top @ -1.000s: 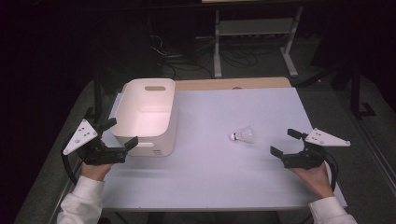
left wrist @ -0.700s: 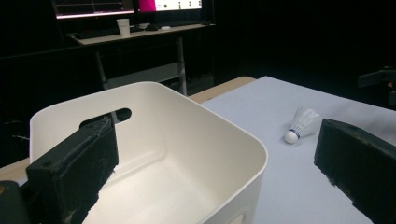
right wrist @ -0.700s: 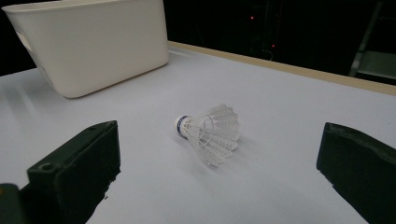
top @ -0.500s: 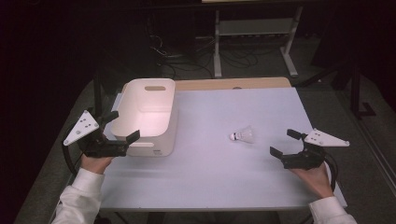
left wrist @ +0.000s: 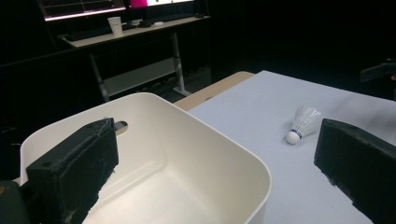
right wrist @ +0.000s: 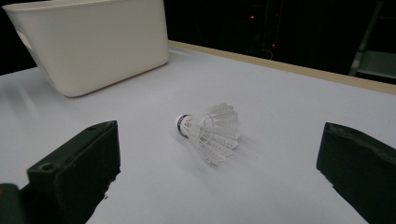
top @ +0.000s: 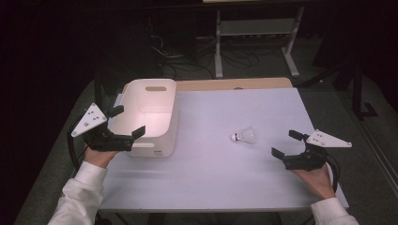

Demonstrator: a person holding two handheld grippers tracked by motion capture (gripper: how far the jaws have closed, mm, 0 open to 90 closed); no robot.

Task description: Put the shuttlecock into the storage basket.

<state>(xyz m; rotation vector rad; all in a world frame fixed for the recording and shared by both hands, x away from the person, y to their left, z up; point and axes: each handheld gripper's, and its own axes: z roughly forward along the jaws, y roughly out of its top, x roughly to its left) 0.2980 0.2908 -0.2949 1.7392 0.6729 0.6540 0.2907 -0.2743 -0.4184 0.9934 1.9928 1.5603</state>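
Note:
A white feathered shuttlecock [top: 244, 135] lies on its side on the pale table [top: 220, 183], right of centre, cork end pointing left. A white plastic bin [top: 155, 145] stands empty at the table's left. My left gripper [top: 127, 121] is open and hovers over the bin's near left corner; in the left gripper view its jaws [left wrist: 217, 158] frame the bin's rim [left wrist: 224, 140] and the shuttlecock [left wrist: 302, 123] farther off. My right gripper [top: 286, 144] is open, low over the table, right of the shuttlecock [right wrist: 210, 130], which lies ahead between the jaws [right wrist: 217, 163]. The bin [right wrist: 93, 42] stands behind it.
A wooden strip [top: 234, 84] runs along the table's far edge. Beyond it stand a metal-framed stand [top: 256, 28] and cables on the dark floor. A desk with a paper cup [left wrist: 114, 24] shows far off in the left gripper view.
My left gripper has risen and moved forward and slightly right, from beside the bin's near corner to over its rim. The right gripper and shuttlecock have hardly moved.

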